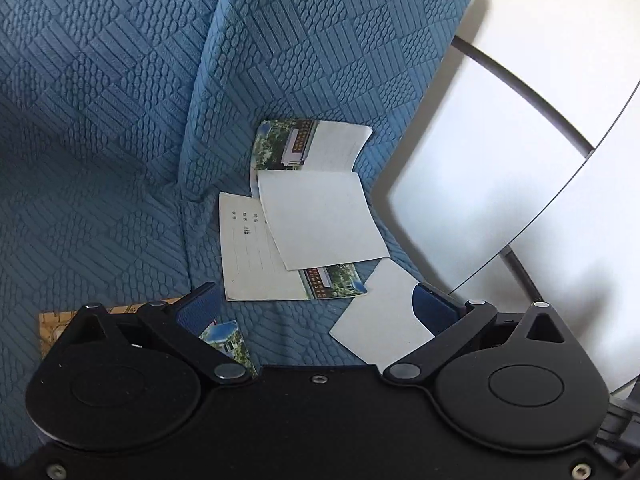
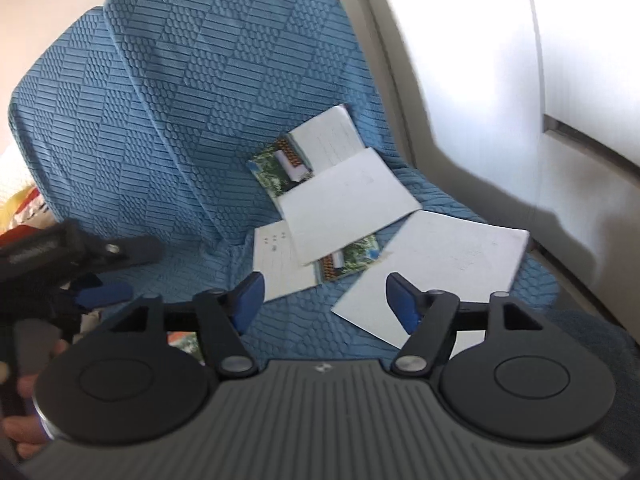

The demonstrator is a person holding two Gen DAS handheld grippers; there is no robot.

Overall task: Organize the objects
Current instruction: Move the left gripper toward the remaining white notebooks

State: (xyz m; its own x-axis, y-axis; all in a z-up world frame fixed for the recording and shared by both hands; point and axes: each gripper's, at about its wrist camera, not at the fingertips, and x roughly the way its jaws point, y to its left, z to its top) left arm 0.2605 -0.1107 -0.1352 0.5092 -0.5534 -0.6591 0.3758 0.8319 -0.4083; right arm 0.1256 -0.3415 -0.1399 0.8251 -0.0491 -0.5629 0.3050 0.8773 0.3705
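Note:
Several thin booklets lie scattered on a blue textured seat cover (image 1: pixel 120 160). One with a photo cover (image 1: pixel 312 144) leans open against the backrest, and a blank white one (image 1: pixel 320 216) overlaps a lined one (image 1: pixel 256 256). A further white booklet (image 2: pixel 440 268) lies nearest, by the right side. My left gripper (image 1: pixel 316 306) hovers open above the seat with only fabric between its fingers; a photo-cover corner (image 1: pixel 228 340) shows under its left finger. My right gripper (image 2: pixel 326 298) is open too, its right fingertip over the near white booklet's edge. The left gripper (image 2: pixel 120 272) also shows in the right wrist view.
A white panelled wall or cabinet (image 2: pixel 520 80) with a dark rail borders the seat on the right. A brown patterned object (image 1: pixel 52 320) peeks out at the left gripper's left side. A hand (image 2: pixel 24 436) grips the left tool's handle. Colourful cloth (image 2: pixel 16 208) lies far left.

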